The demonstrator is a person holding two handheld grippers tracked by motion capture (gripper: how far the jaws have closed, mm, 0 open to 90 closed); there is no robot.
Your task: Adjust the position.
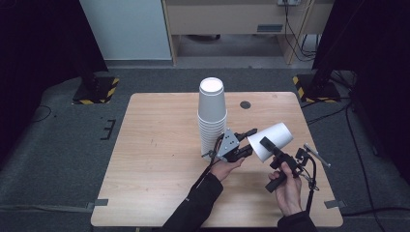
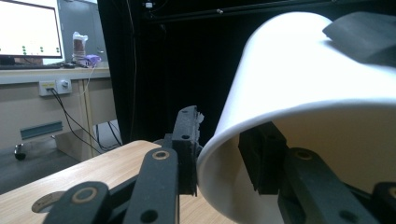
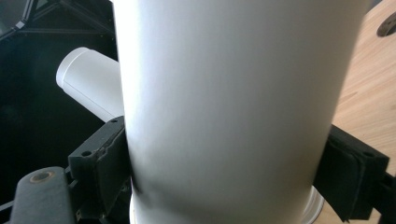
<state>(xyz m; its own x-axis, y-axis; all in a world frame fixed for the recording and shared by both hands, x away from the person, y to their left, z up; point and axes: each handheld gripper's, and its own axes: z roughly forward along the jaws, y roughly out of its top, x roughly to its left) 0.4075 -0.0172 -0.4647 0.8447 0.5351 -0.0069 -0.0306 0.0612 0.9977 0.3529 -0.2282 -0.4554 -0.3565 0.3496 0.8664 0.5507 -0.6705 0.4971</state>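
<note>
The right gripper [image 1: 269,146] has the white paper cup [image 1: 270,140] clamped across its body, one black pad on each side of the wall, cup lying tilted in the air just right of the tall cup stack [image 1: 212,118]. Now the left gripper [image 1: 244,141] is at the cup's mouth: in the left gripper view one jaw sits outside the rim [image 2: 243,126] and the other inside it, straddling the wall, jaws partly apart (whether the pads actually pinch the paper I cannot tell).

To do this well, I'd say pinch only the rim wall, gently, since thin paper will buckle. The right gripper should keep its grip steady until the left one has a sure hold, and any pull should run along the cup's axis, clear of the stack.

The cup is plain white, smooth, tapered, with a rolled lip, its wide mouth pointing toward the stack and its base up and away from it.
</note>
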